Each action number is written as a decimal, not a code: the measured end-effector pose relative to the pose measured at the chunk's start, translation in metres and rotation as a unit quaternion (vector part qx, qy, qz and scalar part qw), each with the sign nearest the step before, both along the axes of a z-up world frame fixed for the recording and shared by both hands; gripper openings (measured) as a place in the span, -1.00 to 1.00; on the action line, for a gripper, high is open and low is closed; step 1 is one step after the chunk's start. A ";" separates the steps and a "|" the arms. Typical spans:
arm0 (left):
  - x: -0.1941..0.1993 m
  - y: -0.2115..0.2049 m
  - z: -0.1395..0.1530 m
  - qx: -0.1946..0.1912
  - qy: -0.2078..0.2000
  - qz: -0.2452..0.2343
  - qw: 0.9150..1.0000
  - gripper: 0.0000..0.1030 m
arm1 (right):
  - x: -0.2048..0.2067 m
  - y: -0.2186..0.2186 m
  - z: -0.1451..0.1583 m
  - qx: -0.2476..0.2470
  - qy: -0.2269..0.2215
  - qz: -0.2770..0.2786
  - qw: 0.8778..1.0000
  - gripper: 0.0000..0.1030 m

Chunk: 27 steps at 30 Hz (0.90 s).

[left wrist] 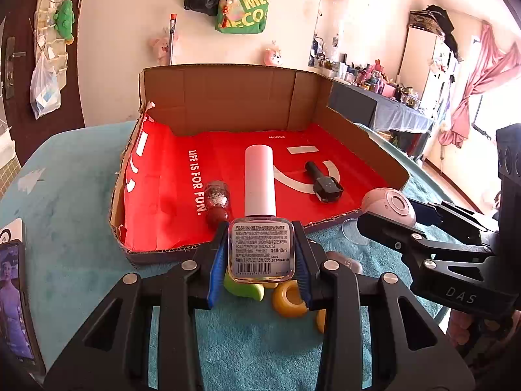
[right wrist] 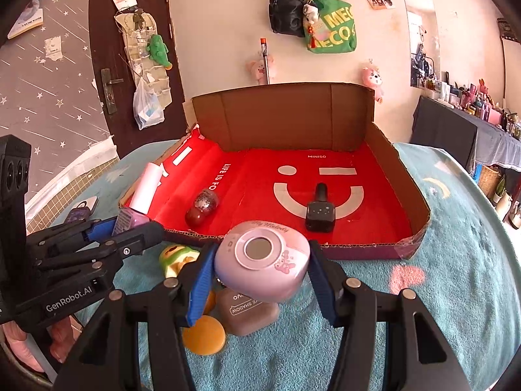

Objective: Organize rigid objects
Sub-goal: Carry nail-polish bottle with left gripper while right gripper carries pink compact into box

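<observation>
Up close, the left wrist view shows the left claw (left wrist: 262,262) clenched on a nail polish bottle with a white cap (left wrist: 259,228), its blue pads (left wrist: 217,267) pressing the glass sides so the printed label faces the camera and the cap points toward the cardboard tray (left wrist: 228,97). That label cannot be read from the right wrist view, where the same bottle appears at the left, tilted, held above the tray's near left corner. The right claw (right wrist: 260,275) grips a pink rounded compact (right wrist: 262,265) just in front of the tray's near edge; its lid, with a round window and a bunny print, shows only in the right wrist view, while the left view catches just its side at the right. Inside the tray, on its red liner, a black nail polish bottle (right wrist: 320,213) lies on the smile print and a glitter-filled red bottle (right wrist: 202,208) lies to the left of it, apart from each other. On the teal-covered desk (right wrist: 423,309) beneath the claws, the right view shows a brown eye-shadow case (right wrist: 250,314), an orange disc (right wrist: 204,334) and a green-and-yellow toy (right wrist: 177,259); the left view instead shows yellow rings (left wrist: 289,299), a green piece (left wrist: 244,288) and a phone (left wrist: 16,299) at the desk's left edge.
</observation>
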<state>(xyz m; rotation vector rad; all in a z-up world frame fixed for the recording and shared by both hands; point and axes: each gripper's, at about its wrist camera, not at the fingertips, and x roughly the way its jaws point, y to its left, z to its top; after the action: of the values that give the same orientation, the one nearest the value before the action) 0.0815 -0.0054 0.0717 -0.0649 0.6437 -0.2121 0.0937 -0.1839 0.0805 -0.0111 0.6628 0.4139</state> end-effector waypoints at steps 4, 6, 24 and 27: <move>0.010 0.000 0.001 -0.004 0.005 -0.003 1.000 -0.34 | 0.008 0.000 0.001 0.000 0.002 0.001 1.000 0.12; 0.015 0.000 0.001 -0.006 0.009 -0.004 1.000 -0.34 | 0.013 0.001 0.002 0.001 0.004 0.002 1.000 0.12; 0.074 0.008 -0.016 -0.031 0.098 -0.045 0.994 -0.34 | 0.074 -0.003 -0.017 0.061 0.105 0.025 0.992 0.12; 0.087 0.012 -0.024 -0.037 0.126 -0.051 0.990 -0.34 | 0.087 -0.003 -0.021 0.072 0.125 0.029 0.989 0.12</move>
<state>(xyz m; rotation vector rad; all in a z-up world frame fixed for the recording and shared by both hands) 0.1682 0.0067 0.0478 -0.1326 0.8924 -0.3305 0.1807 -0.1867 0.0597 0.1613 0.8800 0.5241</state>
